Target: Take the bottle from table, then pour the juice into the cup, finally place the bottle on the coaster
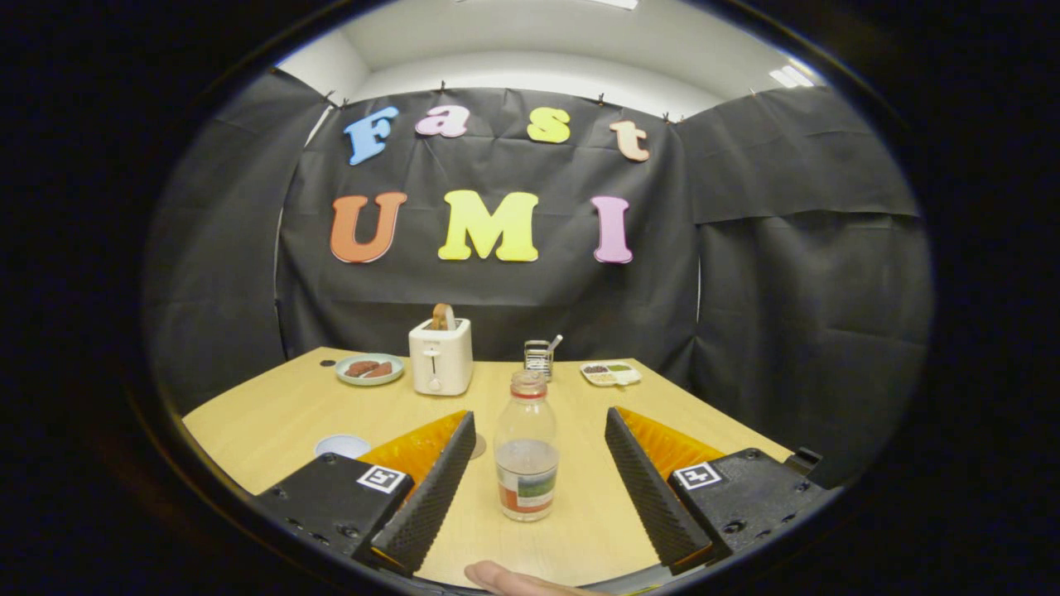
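Note:
A clear plastic bottle (526, 451) with no cap stands upright on the wooden table (273, 414). It holds a little pale liquid and wears a coloured label low down. My gripper (540, 430) is open, and the bottle stands between the two fingers with a gap on each side. A white cup (342, 446) sits to the left, partly hidden behind the left finger (435, 488). A sliver of a round brownish coaster (478, 447) peeks out just beside that finger's tip.
Beyond the bottle stands a white toaster (440, 356) with bread in it. A green plate (370, 369) with food lies left of the toaster. A small metal rack (538, 358) and a divided white tray (611, 373) sit at the back right. A fingertip (509, 578) shows below the gripper.

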The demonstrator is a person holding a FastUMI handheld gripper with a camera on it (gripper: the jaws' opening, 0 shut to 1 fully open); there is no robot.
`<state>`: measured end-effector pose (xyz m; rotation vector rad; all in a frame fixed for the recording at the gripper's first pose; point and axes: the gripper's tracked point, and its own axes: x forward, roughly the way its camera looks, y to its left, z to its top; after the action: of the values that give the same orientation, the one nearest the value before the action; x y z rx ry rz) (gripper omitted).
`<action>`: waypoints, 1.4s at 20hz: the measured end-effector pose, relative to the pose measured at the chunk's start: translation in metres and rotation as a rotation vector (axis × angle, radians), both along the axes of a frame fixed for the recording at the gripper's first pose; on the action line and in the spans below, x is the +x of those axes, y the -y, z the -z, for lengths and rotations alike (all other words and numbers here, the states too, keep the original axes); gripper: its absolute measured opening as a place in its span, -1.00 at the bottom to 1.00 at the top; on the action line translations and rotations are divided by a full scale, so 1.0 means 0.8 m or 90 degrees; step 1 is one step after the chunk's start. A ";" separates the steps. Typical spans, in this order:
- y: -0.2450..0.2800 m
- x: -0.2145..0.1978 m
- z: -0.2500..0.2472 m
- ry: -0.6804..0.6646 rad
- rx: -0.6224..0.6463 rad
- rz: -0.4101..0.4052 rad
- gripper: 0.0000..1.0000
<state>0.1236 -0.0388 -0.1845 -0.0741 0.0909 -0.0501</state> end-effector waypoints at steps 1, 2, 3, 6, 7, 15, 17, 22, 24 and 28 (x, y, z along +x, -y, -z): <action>0.000 0.004 0.011 -0.007 -0.008 0.001 1.00; 0.000 0.006 0.019 -0.011 -0.008 0.000 1.00; -0.003 0.010 0.026 -0.015 -0.004 -0.004 1.00; -0.002 0.022 0.048 -0.024 -0.001 -0.009 1.00; 0.000 0.027 0.054 -0.025 0.002 -0.004 1.00; -0.003 0.063 0.110 -0.029 0.000 -0.016 1.00; -0.003 0.070 0.117 -0.026 -0.003 -0.013 1.00; 0.009 0.091 0.123 -0.015 -0.010 -0.001 1.00; 0.009 0.100 0.129 -0.025 0.007 -0.007 1.00; 0.008 0.112 0.127 -0.025 0.035 -0.022 1.00</action>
<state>0.2132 -0.0455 -0.2864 -0.0218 0.1303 -0.0117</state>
